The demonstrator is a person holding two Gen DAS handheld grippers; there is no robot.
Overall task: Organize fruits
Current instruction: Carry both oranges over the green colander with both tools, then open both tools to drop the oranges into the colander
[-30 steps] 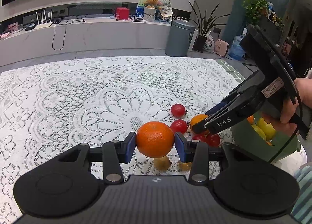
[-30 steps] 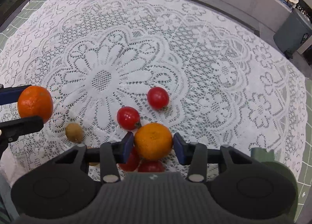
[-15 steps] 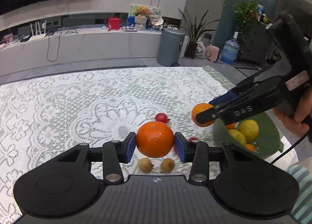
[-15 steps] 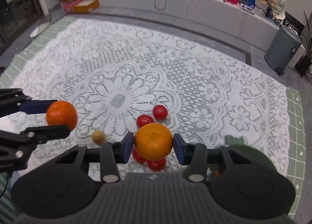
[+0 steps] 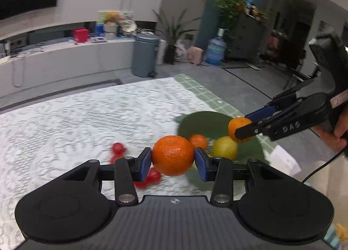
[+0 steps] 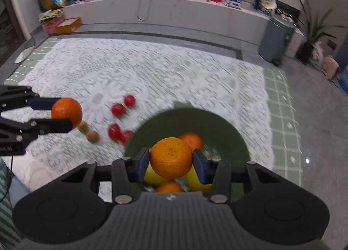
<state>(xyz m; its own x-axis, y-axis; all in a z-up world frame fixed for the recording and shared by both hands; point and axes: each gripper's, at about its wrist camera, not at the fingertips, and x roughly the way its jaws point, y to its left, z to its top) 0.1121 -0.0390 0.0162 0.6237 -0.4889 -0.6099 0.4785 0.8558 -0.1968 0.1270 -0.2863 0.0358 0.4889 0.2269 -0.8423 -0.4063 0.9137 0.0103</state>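
- Left gripper [image 5: 173, 161] clamps a deep-orange mandarin [image 5: 173, 155], off the table beside the green bowl [image 6: 219, 123].
- Right gripper [image 6: 171, 162] clamps a paler mandarin [image 6: 171, 157] over the bowl, hiding part of the lemons [image 6: 196, 181].
- Tomatoes [image 6: 117, 109] beside the bowl are smeared by blur.

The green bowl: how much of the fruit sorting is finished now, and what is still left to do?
Done: the green bowl already holds an orange and yellow fruits. In hand: the right gripper holds an orange above the bowl; the left gripper holds another orange. Left: four red tomatoes and two small brown fruits lie on the lace cloth.
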